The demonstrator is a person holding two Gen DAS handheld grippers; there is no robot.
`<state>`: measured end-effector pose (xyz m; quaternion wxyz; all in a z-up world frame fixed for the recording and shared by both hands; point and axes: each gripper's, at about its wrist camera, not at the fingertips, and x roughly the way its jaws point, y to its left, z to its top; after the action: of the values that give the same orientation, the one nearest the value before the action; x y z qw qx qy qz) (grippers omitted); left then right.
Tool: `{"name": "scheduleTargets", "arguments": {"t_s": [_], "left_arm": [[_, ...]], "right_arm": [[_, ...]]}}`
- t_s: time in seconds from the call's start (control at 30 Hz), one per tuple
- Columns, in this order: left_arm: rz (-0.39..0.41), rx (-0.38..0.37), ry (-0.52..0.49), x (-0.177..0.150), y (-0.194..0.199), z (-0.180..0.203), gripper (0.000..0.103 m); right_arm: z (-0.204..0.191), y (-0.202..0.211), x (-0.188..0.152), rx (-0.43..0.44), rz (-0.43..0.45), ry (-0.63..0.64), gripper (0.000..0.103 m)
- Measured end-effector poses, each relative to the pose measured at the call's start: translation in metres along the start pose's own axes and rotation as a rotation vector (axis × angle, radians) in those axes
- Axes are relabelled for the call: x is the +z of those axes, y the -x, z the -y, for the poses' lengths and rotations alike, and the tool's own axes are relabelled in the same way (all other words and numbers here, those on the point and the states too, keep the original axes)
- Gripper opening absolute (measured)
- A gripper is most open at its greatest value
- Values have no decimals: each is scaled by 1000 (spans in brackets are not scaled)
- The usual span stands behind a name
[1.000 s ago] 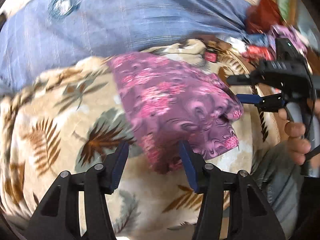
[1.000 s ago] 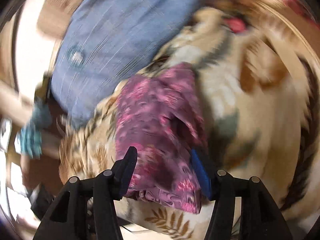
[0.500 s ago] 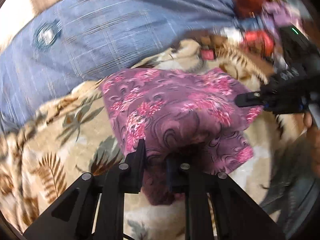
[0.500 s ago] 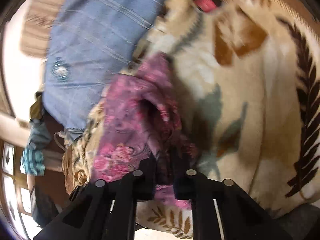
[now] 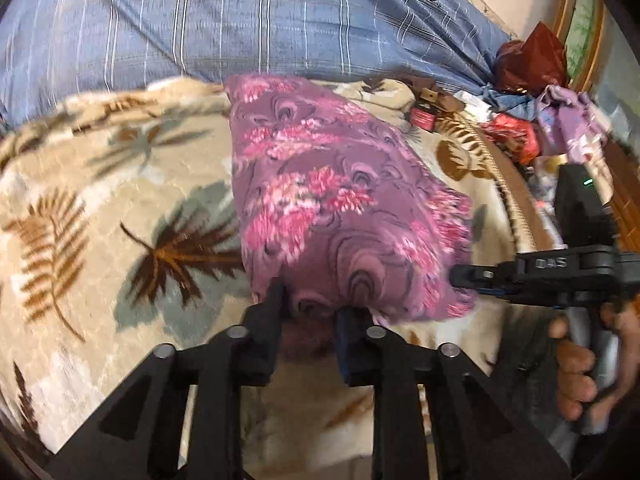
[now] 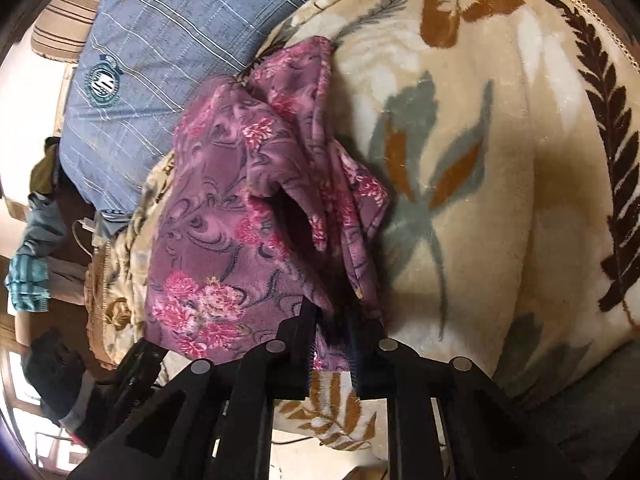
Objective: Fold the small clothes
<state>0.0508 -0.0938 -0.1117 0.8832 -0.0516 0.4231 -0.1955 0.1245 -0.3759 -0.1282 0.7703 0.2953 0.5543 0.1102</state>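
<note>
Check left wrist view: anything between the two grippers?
Only the purple cloth. It spans from the left gripper to the right gripper, both jaws clamped on its near edge.

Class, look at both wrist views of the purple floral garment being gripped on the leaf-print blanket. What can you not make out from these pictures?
- Left wrist view: the purple floral garment has its near edge hidden behind the left gripper.
- Right wrist view: the inside of the garment's fold is lost in shadow above the right gripper.
- Both views: what kind of garment it is.
- Left wrist view: the clutter beyond the blanket is too small and distorted to identify.
</note>
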Motion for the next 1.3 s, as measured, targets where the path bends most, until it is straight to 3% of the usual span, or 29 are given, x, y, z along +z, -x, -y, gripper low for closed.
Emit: {"name": "scheduleTargets", "arguments": {"t_s": [0.07, 0.1, 0.13, 0.2, 0.3, 0.37, 0.43, 0.5, 0.53, 0.67, 0.7, 0.77, 0.9, 0.97, 1.03, 1.1, 1.17, 1.3], "left_arm": [[-12, -121, 40, -2, 14, -11, 30], [-11, -205, 65, -3, 24, -18, 44], [6, -260, 96, -4, 36, -27, 59], [41, -260, 151, 4, 49, -40, 63], [-9, -259, 201, 36, 36, -46, 63], [-44, -234, 201, 54, 21, -42, 63], [-60, -156, 178, 64, -3, -35, 64], [-107, -119, 154, 61, -29, -31, 65], [-140, -137, 166, 54, -43, -33, 69], [-130, -265, 316, 23, -59, -62, 86], [-153, -316, 384, 18, -65, -71, 87], [-165, -333, 387, 20, -67, -73, 87], [-149, -212, 260, 29, -57, -55, 87], [-151, -212, 267, 32, -51, -57, 84], [-111, -228, 313, 39, -36, -66, 81], [-51, -198, 304, 57, -20, -73, 81], [-101, -188, 283, 83, -23, -76, 81], [-197, -264, 257, 124, -54, -78, 82]], "right_arm": [[7, 7, 1, 21, -4, -49, 21], [9, 15, 0, 20, 23, -61, 26], [12, 24, -2, 14, 59, -64, 39], [7, 48, -4, 10, 154, -50, 48], [-21, 64, 19, 50, 169, 55, 54], [-38, 64, 34, -6, 149, 123, 60], [-55, 56, 48, -101, 156, 194, 61], [-56, 40, 53, -113, 138, 179, 62], [-47, 25, 54, -92, 99, 155, 61], [-11, -12, 48, -120, -29, 89, 56], [-8, -9, 50, -93, -30, 77, 56], [0, -8, 58, -56, -50, 41, 56], [1, -12, 63, -47, -64, 29, 57], [-4, -9, 63, -45, -52, 52, 59], [-14, 3, 61, 11, 10, 55, 60], [-20, 21, 67, 100, 38, 52, 60], [-29, 26, 88, 161, -6, 55, 60], [-47, 8, 140, 149, -93, 57, 65]]}}
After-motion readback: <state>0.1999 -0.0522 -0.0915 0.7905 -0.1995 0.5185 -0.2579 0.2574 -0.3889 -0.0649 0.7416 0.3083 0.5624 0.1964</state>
